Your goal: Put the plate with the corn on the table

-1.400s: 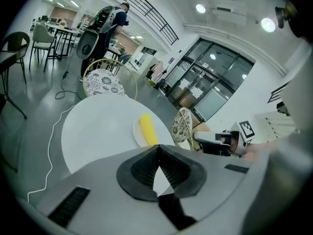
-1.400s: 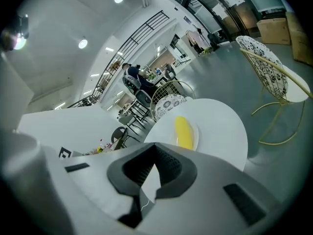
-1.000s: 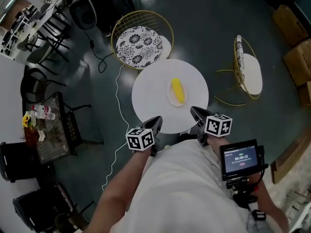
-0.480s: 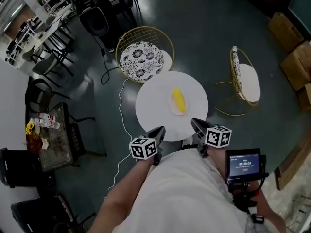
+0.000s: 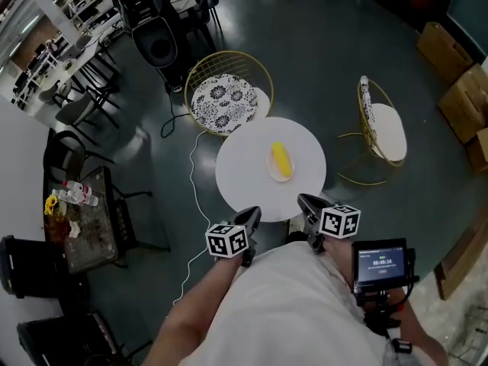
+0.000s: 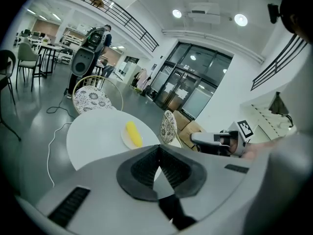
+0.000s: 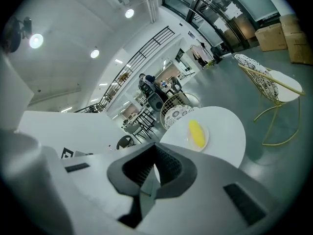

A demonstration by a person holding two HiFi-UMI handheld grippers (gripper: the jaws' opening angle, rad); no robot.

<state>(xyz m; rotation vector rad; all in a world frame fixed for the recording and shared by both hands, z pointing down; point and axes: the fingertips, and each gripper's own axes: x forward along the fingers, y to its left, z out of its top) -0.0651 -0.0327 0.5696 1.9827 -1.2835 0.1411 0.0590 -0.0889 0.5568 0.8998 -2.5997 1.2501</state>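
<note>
A yellow corn cob (image 5: 281, 159) lies on a small white plate (image 5: 270, 168), which rests right of centre on the round white table (image 5: 244, 174). Both grippers hang at the table's near edge, apart from the plate. My left gripper (image 5: 254, 213) is shut with nothing in it, and so is my right gripper (image 5: 303, 200). In the left gripper view the corn (image 6: 132, 133) and plate (image 6: 124, 137) lie beyond the closed left gripper (image 6: 158, 148). In the right gripper view the corn (image 7: 196, 133) on the table (image 7: 225, 126) lies beyond the closed right gripper (image 7: 155, 147).
A gold wire chair with a patterned cushion (image 5: 223, 90) stands behind the table, and another gold chair (image 5: 380, 128) to its right. A dark side table with bottles (image 5: 80, 212) is at the left. A white cable (image 5: 187, 227) runs over the floor. Cardboard boxes (image 5: 457, 82) are at the far right.
The head view has drawn back a little, so the table looks smaller. Both grippers stay shut and empty near the table's edge. The plate with the corn has not moved.
</note>
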